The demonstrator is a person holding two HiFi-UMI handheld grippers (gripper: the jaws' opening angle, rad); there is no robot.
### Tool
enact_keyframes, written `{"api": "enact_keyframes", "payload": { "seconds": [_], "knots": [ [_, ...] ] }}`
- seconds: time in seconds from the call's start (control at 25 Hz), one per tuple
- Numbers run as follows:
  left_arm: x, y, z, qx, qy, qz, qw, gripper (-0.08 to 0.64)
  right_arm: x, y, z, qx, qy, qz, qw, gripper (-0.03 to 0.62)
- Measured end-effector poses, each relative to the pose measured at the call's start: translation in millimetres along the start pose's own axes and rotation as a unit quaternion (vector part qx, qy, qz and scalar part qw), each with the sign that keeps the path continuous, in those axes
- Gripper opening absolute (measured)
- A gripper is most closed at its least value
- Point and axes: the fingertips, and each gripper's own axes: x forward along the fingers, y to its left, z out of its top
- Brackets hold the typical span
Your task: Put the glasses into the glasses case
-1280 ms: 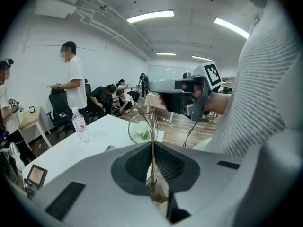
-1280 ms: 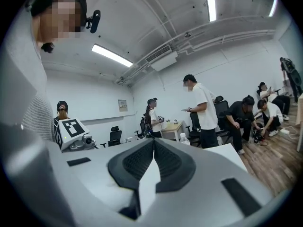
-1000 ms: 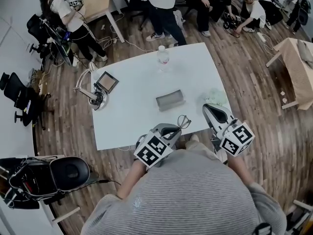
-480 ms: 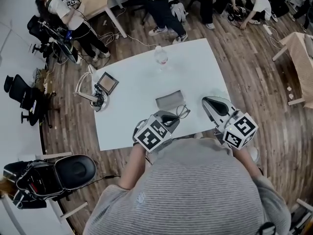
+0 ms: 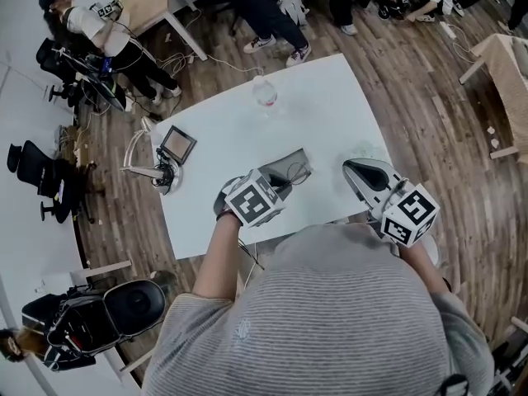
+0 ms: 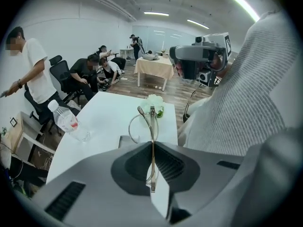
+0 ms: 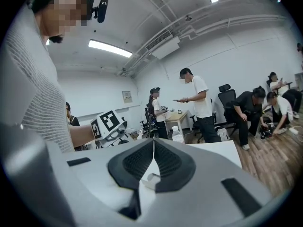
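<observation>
Glasses [image 6: 150, 123] are clamped in the left hand-held gripper [image 6: 152, 148]. Its jaws are closed on one thin metal arm, and the frame sticks out forward past the tips. In the head view the glasses are over the near right end of the grey glasses case [image 5: 290, 160], which lies on the white desk [image 5: 330, 114]. Whether they touch the case cannot be told. The right hand-held gripper [image 7: 153, 148] has its jaws pressed together with nothing between them. It is held above the desk's near right corner, apart from the case. Just beyond it is a crumpled pale green-white wad [image 5: 364, 153]. On the desk's left side is a small square framed object [image 5: 177, 144]. On the far side stands a clear water bottle [image 5: 264, 94]. Past the desk, people stand and sit on a wood floor [image 5: 429, 97].
</observation>
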Motion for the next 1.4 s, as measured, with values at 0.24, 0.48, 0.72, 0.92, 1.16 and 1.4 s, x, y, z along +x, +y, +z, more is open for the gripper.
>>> {"api": "enact_keyframes", "payload": {
  "seconds": [0.24, 0.48, 0.72, 0.92, 1.16, 1.4],
  "knots": [
    [20.0, 20.0, -3.6, 0.012, 0.028, -0.023, 0.9993, 0.025, -0.6, 4.3, -7.1, -0.007, 0.007, 0.002, 1.000, 0.014],
    [37.9, 31.3, -12.0, 0.009, 0.061, -0.044, 0.9971, 0.025, -6.9, 7.0, -15.2, -0.012, 0.018, 0.001, 1.000, 0.014],
    [52.8, 44.9, -23.0, 0.009, 0.098, -0.060, 0.9934, 0.025, -15.6, 6.1, -16.0, -0.007, 0.015, -0.010, 1.000, 0.014],
    [69.1, 51.9, -30.0, 0.004, 0.117, -0.084, 0.9895, 0.025, -21.7, 5.9, -16.9, -0.007, 0.012, -0.018, 1.000, 0.014],
    [78.1, 62.6, -37.0, 0.001, 0.135, -0.104, 0.9854, 0.026, -23.7, 4.8, -17.2, -0.004, 0.014, -0.029, 0.999, 0.014],
    [99.9, 70.5, -48.9, 0.003, 0.171, -0.119, 0.9781, 0.026, -32.4, 0.5, -23.0, -0.002, 0.012, -0.039, 0.999, 0.014]
  ]
}}
